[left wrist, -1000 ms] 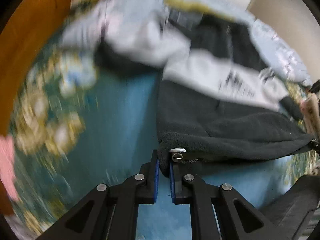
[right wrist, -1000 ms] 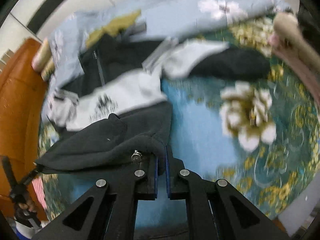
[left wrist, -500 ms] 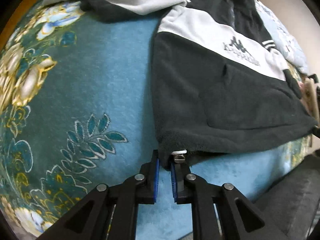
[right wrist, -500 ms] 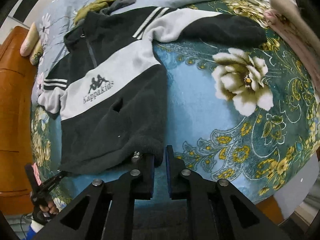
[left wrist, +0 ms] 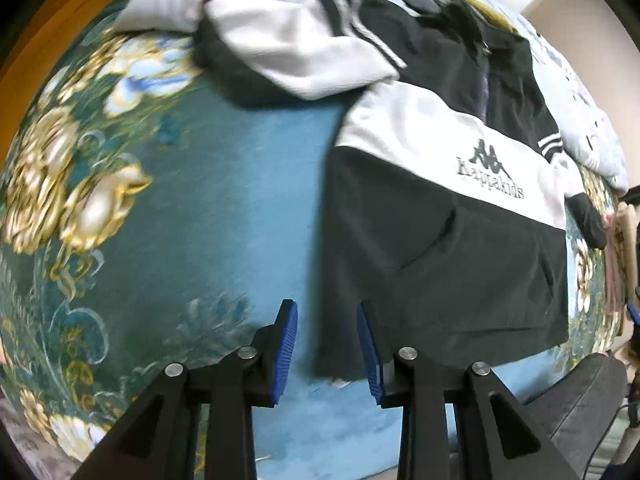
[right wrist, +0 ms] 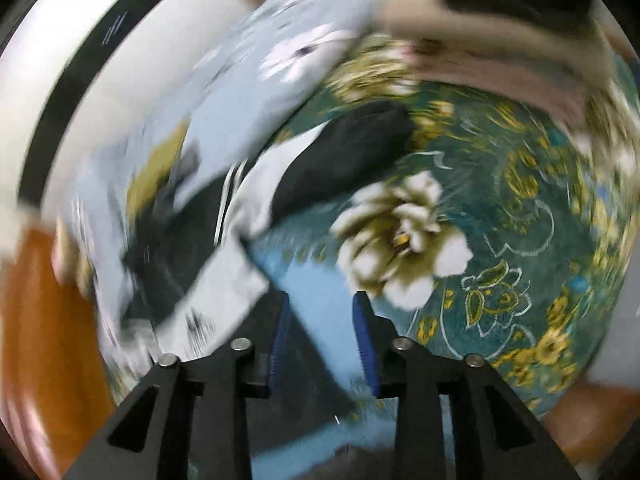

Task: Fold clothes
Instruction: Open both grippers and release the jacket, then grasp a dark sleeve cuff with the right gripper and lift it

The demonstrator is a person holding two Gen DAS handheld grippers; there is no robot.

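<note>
Bed cover (left wrist: 256, 208): teal and light blue, printed with cream and gold flowers and leaf scrolls; spread flat. Quilt (left wrist: 168, 12): pale grey-blue with white daisy print, bunched along the far edge. Wooden bed frame (left wrist: 24, 52): orange-brown, curving along the left side. Wall (right wrist: 132, 40): white, crossed by one dark band. Right wrist view heavily blurred. Light: soft, even, indoor.
</note>
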